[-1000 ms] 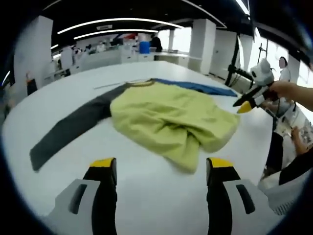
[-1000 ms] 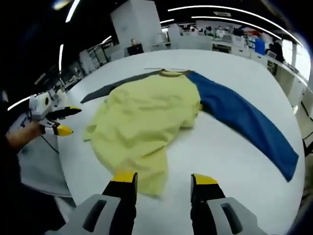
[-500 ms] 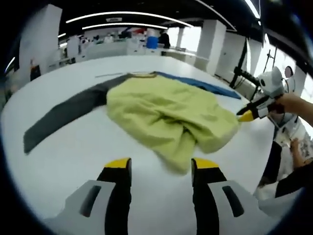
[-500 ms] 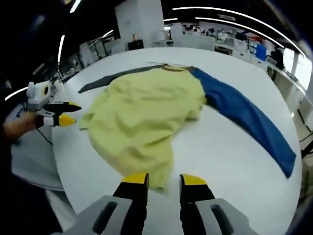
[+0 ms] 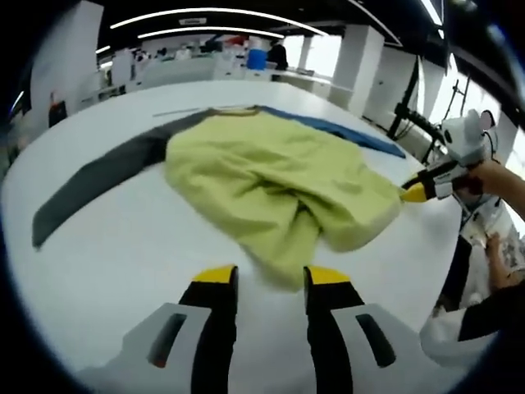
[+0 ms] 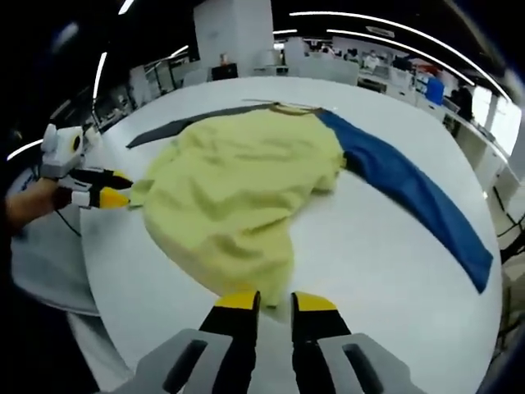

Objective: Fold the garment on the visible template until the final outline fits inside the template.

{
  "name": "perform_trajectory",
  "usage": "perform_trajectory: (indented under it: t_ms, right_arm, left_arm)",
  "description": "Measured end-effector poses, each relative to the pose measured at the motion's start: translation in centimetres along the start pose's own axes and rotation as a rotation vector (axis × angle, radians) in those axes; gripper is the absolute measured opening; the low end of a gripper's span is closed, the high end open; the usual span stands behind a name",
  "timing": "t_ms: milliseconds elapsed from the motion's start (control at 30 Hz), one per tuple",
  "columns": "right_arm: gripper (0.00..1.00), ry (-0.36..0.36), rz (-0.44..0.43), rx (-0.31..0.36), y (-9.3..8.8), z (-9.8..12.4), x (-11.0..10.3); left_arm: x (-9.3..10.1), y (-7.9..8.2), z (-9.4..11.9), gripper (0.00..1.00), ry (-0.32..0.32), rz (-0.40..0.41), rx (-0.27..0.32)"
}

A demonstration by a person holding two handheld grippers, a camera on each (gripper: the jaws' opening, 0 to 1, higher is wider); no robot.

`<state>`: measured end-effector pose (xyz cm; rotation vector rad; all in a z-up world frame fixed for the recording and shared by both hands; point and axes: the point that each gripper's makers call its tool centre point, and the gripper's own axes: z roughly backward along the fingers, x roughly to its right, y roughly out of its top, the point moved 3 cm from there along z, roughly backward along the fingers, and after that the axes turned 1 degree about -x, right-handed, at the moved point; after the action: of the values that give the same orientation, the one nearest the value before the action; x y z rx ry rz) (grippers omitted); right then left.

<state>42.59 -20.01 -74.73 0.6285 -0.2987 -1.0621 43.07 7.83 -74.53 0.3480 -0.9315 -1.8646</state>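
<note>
A long-sleeved garment (image 5: 271, 176) lies rumpled on the white table, its body yellow-green. One sleeve is dark grey (image 5: 90, 185) and the other blue (image 5: 336, 138), with the collar at the far side. My left gripper (image 5: 271, 275) sits at the near hem flap, jaws a little apart. It appears at the garment's left edge (image 6: 115, 193) in the right gripper view. My right gripper (image 6: 275, 301) has its jaws close together, a narrow gap left, with the hem of the garment (image 6: 238, 180) at its tips. It touches the garment's right corner (image 5: 414, 193) in the left gripper view.
The round white table (image 5: 123, 271) ends close behind both grippers. A person's hand (image 5: 500, 176) holds the right gripper; dark clothing (image 5: 484, 304) is beside the table edge. A thin line (image 5: 176, 112) lies on the table near the collar. Desks and pillars stand far behind.
Both pairs of jaws have narrowed steadily. Each gripper has moved in toward the garment's hem, so the cloth now reaches the fingertips. The garment itself has hardly shifted.
</note>
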Motion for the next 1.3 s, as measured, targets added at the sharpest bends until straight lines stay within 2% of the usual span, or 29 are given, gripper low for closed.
perform_trajectory:
  t_ms: [133, 267, 367, 467, 500, 700, 900, 1100, 1167, 1300]
  right_arm:
    - [0.08, -0.002, -0.025, 0.013, 0.0, -0.1, -0.1]
    - [0.04, -0.004, -0.024, 0.015, 0.0, -0.2, -0.5]
    - [0.02, -0.013, -0.027, 0.017, 0.1, -0.3, -0.5]
    - [0.00, -0.009, -0.045, 0.023, 0.1, -0.4, -0.6]
    - [0.00, -0.011, -0.046, 0.024, 0.1, -0.4, -0.5]
    - [0.00, -0.009, -0.075, 0.024, 0.0, 0.0, -0.3]
    - [0.00, -0.005, -0.074, 0.027, 0.1, 1.3, -0.1]
    - [0.00, -0.004, -0.092, 0.051, 0.5, 2.6, -0.2]
    - [0.00, -0.020, -0.105, 0.059, 0.6, 3.0, 0.0]
    - [0.00, -0.034, -0.145, 0.062, 0.6, 3.6, -0.1]
  left_arm:
    - [0.4, -0.2, -0.3, 0.20, 0.004, 0.000, -0.018]
    - [0.8, 0.0, -0.5, 0.17, 0.003, 0.003, -0.024]
    - [0.7, 0.0, -0.6, 0.08, 0.010, 0.019, -0.035]
    - [0.8, 0.2, -0.5, 0.02, 0.007, 0.094, -0.007]
    - [0.5, 0.3, -0.3, 0.01, 0.006, 0.087, -0.001]
    - [-0.2, 0.8, 0.7, 0.00, -0.005, 0.120, 0.021]
    - [-1.5, 1.4, 2.4, 0.00, 0.000, 0.105, 0.029]
    - [-2.9, 1.7, 4.1, 0.00, -0.021, 0.141, 0.032]
    - [-3.1, 1.8, 4.6, 0.00, -0.052, 0.204, 0.040]
    - [-4.1, 2.0, 5.8, 0.00, -0.046, 0.199, 0.050]
